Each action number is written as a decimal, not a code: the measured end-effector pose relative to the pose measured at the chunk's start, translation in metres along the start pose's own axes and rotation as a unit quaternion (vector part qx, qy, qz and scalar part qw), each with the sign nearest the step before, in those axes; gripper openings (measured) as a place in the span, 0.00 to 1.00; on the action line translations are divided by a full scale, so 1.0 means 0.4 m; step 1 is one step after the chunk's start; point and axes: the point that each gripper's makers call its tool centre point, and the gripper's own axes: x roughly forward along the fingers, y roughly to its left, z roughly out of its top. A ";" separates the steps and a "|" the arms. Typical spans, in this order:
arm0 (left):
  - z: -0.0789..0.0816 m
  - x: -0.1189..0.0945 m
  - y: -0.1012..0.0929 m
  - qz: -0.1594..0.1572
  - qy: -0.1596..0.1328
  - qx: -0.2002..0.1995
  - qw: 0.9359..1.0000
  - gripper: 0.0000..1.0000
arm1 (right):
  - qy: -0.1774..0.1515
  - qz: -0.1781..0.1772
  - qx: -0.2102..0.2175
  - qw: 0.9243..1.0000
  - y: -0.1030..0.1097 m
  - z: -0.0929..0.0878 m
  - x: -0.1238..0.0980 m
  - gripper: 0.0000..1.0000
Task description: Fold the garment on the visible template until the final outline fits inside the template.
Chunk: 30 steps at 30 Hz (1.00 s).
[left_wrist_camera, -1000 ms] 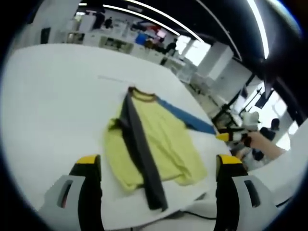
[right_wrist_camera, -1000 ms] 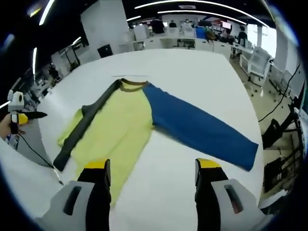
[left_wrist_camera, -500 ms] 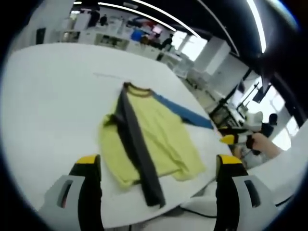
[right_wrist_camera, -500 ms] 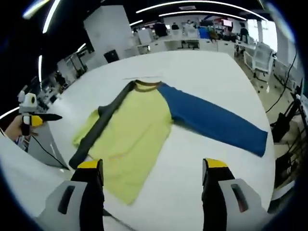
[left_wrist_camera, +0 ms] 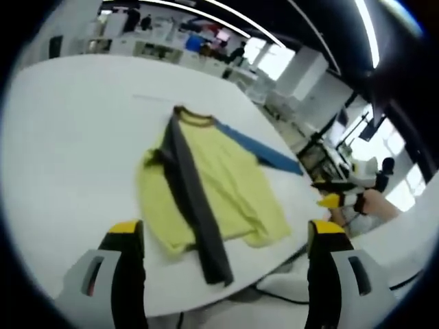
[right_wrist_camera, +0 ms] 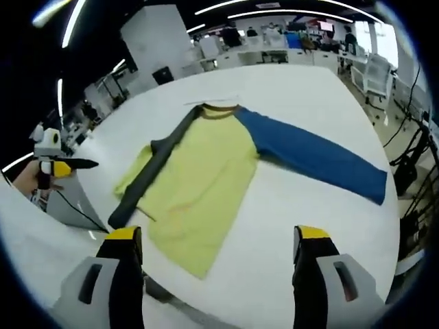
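Note:
A long-sleeved shirt lies flat on the white table [left_wrist_camera: 68, 137]. Its yellow body [left_wrist_camera: 219, 181] [right_wrist_camera: 206, 178] has a dark grey sleeve [left_wrist_camera: 188, 199] [right_wrist_camera: 154, 178] folded down along it. The blue sleeve [right_wrist_camera: 315, 157] [left_wrist_camera: 264, 152] stretches out to the side. A faint thin line [right_wrist_camera: 206, 101] marks the table just beyond the collar. My left gripper [left_wrist_camera: 226, 229] stands open above the table's near edge, short of the hem, holding nothing. My right gripper [right_wrist_camera: 218, 234] is open too, near the hem and empty. Each gripper also appears in the other's view, held in a hand: the left gripper [right_wrist_camera: 58, 164], the right gripper [left_wrist_camera: 337, 197].
The table edge runs close under both grippers, with a dark cable [right_wrist_camera: 75, 209] hanging below it. Office desks, chairs [right_wrist_camera: 374, 72] and people fill the room behind. Wide bare tabletop surrounds the shirt.
Both views have shifted a little with the hands, drawing slightly back from the shirt. The shirt lies as before, and both grippers stay open.

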 end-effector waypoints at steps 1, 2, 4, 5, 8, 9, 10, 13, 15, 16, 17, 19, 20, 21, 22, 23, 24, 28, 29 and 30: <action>-0.003 -0.001 0.000 0.000 0.001 -0.001 1.000 0.95 | -0.001 0.002 0.000 1.000 0.003 0.000 -0.004 0.93; -0.005 -0.001 0.000 0.000 0.001 -0.001 1.000 0.95 | -0.003 0.003 0.001 1.000 0.004 0.001 -0.007 0.94; -0.009 -0.004 -0.001 0.000 0.001 -0.004 1.000 0.96 | -0.006 0.005 0.007 1.000 0.005 0.002 -0.014 0.96; -0.012 -0.005 0.000 0.001 0.001 -0.005 1.000 0.95 | -0.008 0.006 0.008 1.000 0.004 0.002 -0.016 0.97; -0.017 -0.009 0.001 0.003 0.002 -0.006 1.000 0.95 | -0.011 0.006 0.012 1.000 0.007 0.001 -0.024 0.99; -0.019 -0.010 0.002 0.004 0.001 -0.007 1.000 0.95 | -0.011 0.007 0.012 1.000 0.007 -0.001 -0.026 0.99; -0.019 -0.010 0.002 0.004 0.001 -0.007 1.000 0.95 | -0.011 0.007 0.013 1.000 0.007 -0.002 -0.026 1.00; -0.025 -0.013 0.001 0.006 0.001 -0.008 1.000 0.96 | -0.007 0.007 0.013 1.000 0.007 -0.013 -0.030 1.00; -0.030 -0.015 -0.002 0.007 0.002 -0.006 1.000 0.96 | -0.005 0.008 0.013 1.000 0.007 -0.018 -0.031 1.00; -0.035 -0.016 -0.003 0.007 0.003 -0.005 1.000 0.96 | -0.004 0.008 0.014 1.000 0.007 -0.019 -0.032 1.00; -0.038 -0.017 -0.003 0.008 0.003 -0.005 1.000 0.96 | -0.005 0.008 0.016 1.000 0.007 -0.020 -0.033 1.00; -0.046 -0.018 -0.005 0.008 0.005 -0.007 1.000 0.96 | -0.007 0.008 0.017 1.000 0.006 -0.020 -0.033 1.00; -0.050 -0.019 -0.006 0.008 0.006 -0.008 1.000 0.96 | -0.008 0.009 0.018 1.000 0.007 -0.020 -0.033 1.00; -0.052 -0.020 -0.007 0.008 0.006 -0.007 1.000 0.96 | -0.009 0.009 0.019 1.000 0.007 -0.019 -0.033 1.00; -0.052 -0.025 -0.010 0.010 0.004 -0.007 1.000 0.96 | -0.010 0.008 0.019 1.000 0.005 -0.021 -0.034 1.00; -0.052 -0.027 -0.010 0.010 0.003 -0.008 1.000 0.96 | -0.011 0.010 0.022 1.000 0.005 -0.019 -0.035 1.00; -0.052 -0.028 -0.010 0.010 0.002 -0.008 1.000 0.96 | -0.016 0.011 0.026 0.999 0.006 -0.015 -0.035 1.00; -0.061 -0.026 -0.010 0.012 0.004 -0.007 1.000 0.95 | -0.023 0.013 0.028 0.999 0.009 -0.006 -0.036 1.00; -0.066 -0.024 -0.012 0.010 0.005 -0.007 1.000 0.95 | -0.023 0.013 0.027 0.999 0.010 -0.006 -0.036 1.00; -0.071 -0.021 -0.015 0.008 0.007 -0.007 1.000 0.95 | -0.021 0.014 0.025 0.999 0.010 -0.008 -0.035 1.00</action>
